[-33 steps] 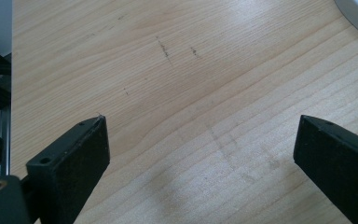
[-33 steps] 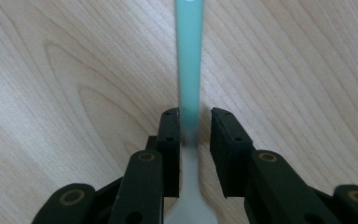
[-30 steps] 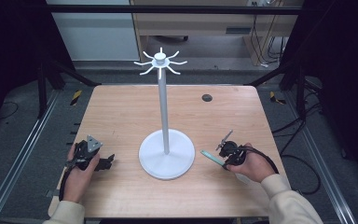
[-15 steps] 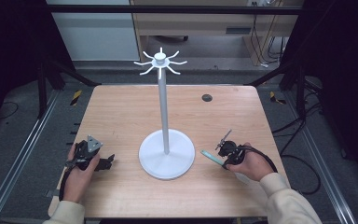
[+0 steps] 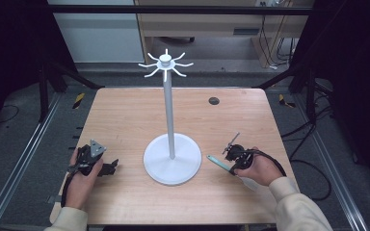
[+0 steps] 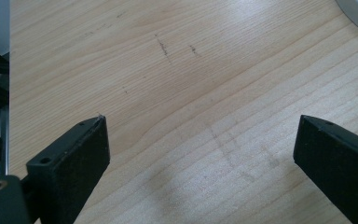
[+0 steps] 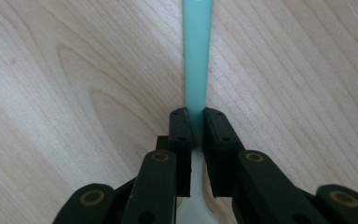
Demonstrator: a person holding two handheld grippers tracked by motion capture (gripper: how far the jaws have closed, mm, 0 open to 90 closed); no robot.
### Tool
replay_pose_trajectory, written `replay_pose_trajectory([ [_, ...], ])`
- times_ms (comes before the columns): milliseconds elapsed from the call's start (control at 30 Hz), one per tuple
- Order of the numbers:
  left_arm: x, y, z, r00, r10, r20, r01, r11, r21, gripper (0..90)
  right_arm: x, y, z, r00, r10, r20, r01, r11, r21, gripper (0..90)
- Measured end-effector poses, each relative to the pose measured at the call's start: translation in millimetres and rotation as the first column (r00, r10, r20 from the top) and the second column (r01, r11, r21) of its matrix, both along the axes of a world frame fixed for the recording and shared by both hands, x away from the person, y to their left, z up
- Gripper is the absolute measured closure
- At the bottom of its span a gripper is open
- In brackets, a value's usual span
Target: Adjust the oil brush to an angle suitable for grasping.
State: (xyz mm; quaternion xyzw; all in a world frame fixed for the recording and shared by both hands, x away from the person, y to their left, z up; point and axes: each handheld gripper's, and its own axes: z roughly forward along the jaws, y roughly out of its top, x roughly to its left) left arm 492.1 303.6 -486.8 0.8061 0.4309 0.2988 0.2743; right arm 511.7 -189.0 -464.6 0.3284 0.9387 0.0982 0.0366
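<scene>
From above, a person sits at the near edge of a pale wooden surface [image 5: 125, 115] with a gripper in each hand. In the middle stands a tall white stand [image 5: 170, 120]: a round base, a thin pole and a crown of short hooks at the top. The left gripper [image 5: 107, 167] rests low on the surface just left of the base, apart from it. The right gripper [image 5: 230, 158] lies to the right of the base, and a slim teal strip [image 5: 218, 162] pokes out of it toward the stand, its tip just short of the base rim. A small dark round hole [image 5: 214, 101] sits near the far right of the surface.

From the left gripper view, the two black jaws stand wide apart with bare wood between them. A curve of the white base shows at the top right corner.

From the right gripper view, the jaws are pressed together on the teal strip, which runs straight ahead, close over the wood. Behind the jaws it turns white and broader.

I cannot tell what the thing is; it looks like thin plastic, light, stiff enough to hold straight, and smooth, so it may slip or swivel in a narrow pinch. A hold nearer its middle, where the jaws sit now, looks sensible.
</scene>
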Motion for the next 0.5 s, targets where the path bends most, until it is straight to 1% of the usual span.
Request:
replay_pose_trajectory([
  [33, 0.0, 0.0, 0.0, 1.0000, 0.000, 0.000, 0.000, 1.0000, 0.000, 3.0, 0.0, 0.0, 0.0, 1.0000, 0.000, 0.000, 0.000, 1.000, 0.000, 82.2],
  [67, 0.1, 0.2, -0.1, 1.0000, -0.001, -0.002, 0.001, 1.0000, 0.001, 3.1, -0.8, -1.0, 3.3, 0.9998, 0.004, 0.022, -0.004, 1.000, 0.004, 82.2],
  [133, 0.1, 0.1, -0.2, 1.0000, 0.000, -0.002, 0.000, 1.0000, 0.002, 3.1, -2.0, -2.3, 8.0, 0.9995, -0.005, 0.031, 0.005, 1.000, 0.020, 82.2],
  [233, -0.1, -0.6, -0.2, 1.0000, -0.001, -0.001, 0.001, 1.0000, -0.001, 3.1, -2.6, -4.9, 14.7, 0.9988, -0.009, 0.049, 0.008, 1.000, 0.027, 82.3],
  [267, -0.1, -0.7, -0.1, 1.0000, -0.001, -0.001, 0.001, 1.0000, -0.001, 3.1, -2.6, -4.9, 14.7, 0.9988, -0.009, 0.049, 0.008, 1.000, 0.027, 82.3],
  [300, -0.1, -0.7, -0.2, 1.0000, -0.001, -0.001, 0.001, 1.0000, -0.001, 3.0, -2.9, -6.2, 20.1, 0.9981, -0.017, 0.059, 0.015, 0.999, 0.034, 82.3],
  [333, 0.0, -0.5, -0.3, 1.0000, 0.000, -0.003, 0.000, 1.0000, 0.000, 3.1, -2.3, -7.6, 22.4, 0.9973, -0.015, 0.071, 0.013, 0.999, 0.039, 82.3],
  [367, 0.0, -0.4, -0.3, 1.0000, -0.001, -0.003, 0.001, 1.0000, 0.000, 3.0, -3.0, -8.2, 26.5, 0.9967, -0.030, 0.075, 0.026, 0.999, 0.045, 82.3],
  [400, 0.0, -0.3, -0.2, 1.0000, -0.001, -0.003, 0.001, 1.0000, 0.000, 3.1, -2.5, -9.3, 28.7, 0.9960, -0.026, 0.085, 0.022, 0.999, 0.048, 82.3],
  [433, 0.0, -0.3, -0.2, 1.0000, -0.001, -0.003, 0.001, 1.0000, 0.000, 3.1, -2.5, -9.3, 28.7, 0.9960, -0.026, 0.085, 0.022, 0.999, 0.048, 82.3],
  [467, 0.0, -0.2, -0.2, 1.0000, -0.001, -0.003, 0.001, 1.0000, -0.001, 3.1, -2.7, -10.1, 32.0, 0.9951, -0.034, 0.092, 0.029, 0.998, 0.056, 82.3],
  [500, 0.0, -0.2, -0.1, 1.0000, -0.001, -0.003, 0.001, 1.0000, -0.001, 3.0, -3.0, -11.9, 39.6, 0.9924, -0.044, 0.115, 0.035, 0.997, 0.071, 82.3],
])
